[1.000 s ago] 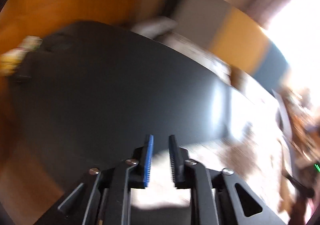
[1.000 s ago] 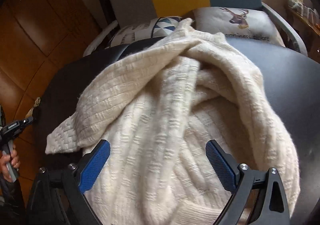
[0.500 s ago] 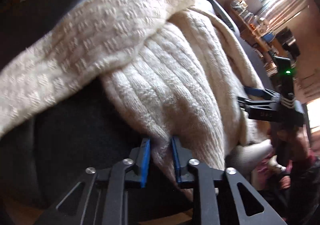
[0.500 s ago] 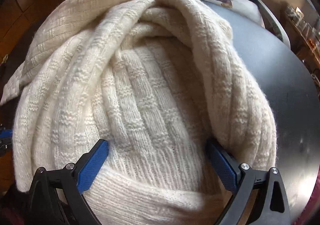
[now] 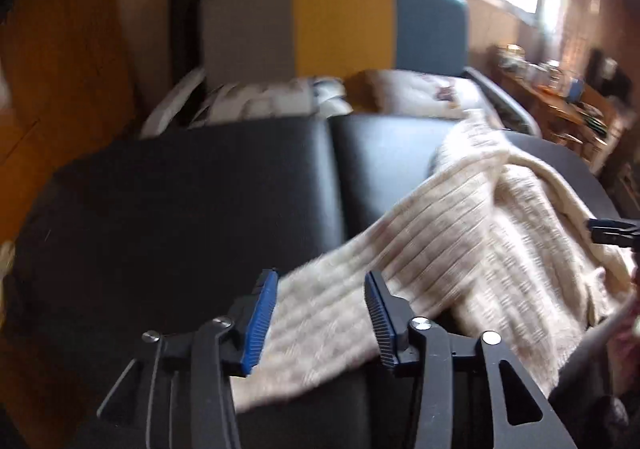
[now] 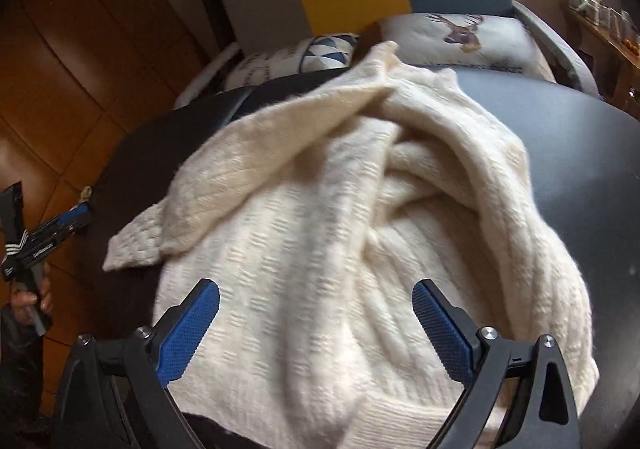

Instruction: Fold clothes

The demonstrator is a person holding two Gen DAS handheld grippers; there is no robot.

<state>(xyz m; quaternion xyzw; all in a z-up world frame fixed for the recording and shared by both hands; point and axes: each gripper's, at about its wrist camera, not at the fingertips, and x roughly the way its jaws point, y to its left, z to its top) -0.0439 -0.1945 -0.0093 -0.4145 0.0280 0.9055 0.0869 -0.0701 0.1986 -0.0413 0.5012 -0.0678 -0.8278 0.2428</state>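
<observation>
The cream knit sweater [image 6: 352,233] lies bunched in a heap on the dark table [image 6: 592,169], and the whole heap sits directly ahead of the right gripper [image 6: 316,329], whose jaws are spread wide with the knit filling the gap between them but not pinched. From that heap one long strip, probably a sleeve [image 5: 380,269], runs out toward the left gripper [image 5: 320,325]; its long axis goes from far and to the right of that gripper back toward its fingers, and its free end lies between and under the two blue pads [image 5: 260,325]. The left jaws are also spread, with nothing pinched. In my judgement the coming move turns on this sleeve: the left gripper is the nearer one to its end and is already lined up over it, so closing there and drawing away from the heap, along the sleeve's length, would spread the garment. The right gripper is better placed to pin or lift the body. The left view is blurred, so the exact edge of the cuff is hard to make out.
</observation>
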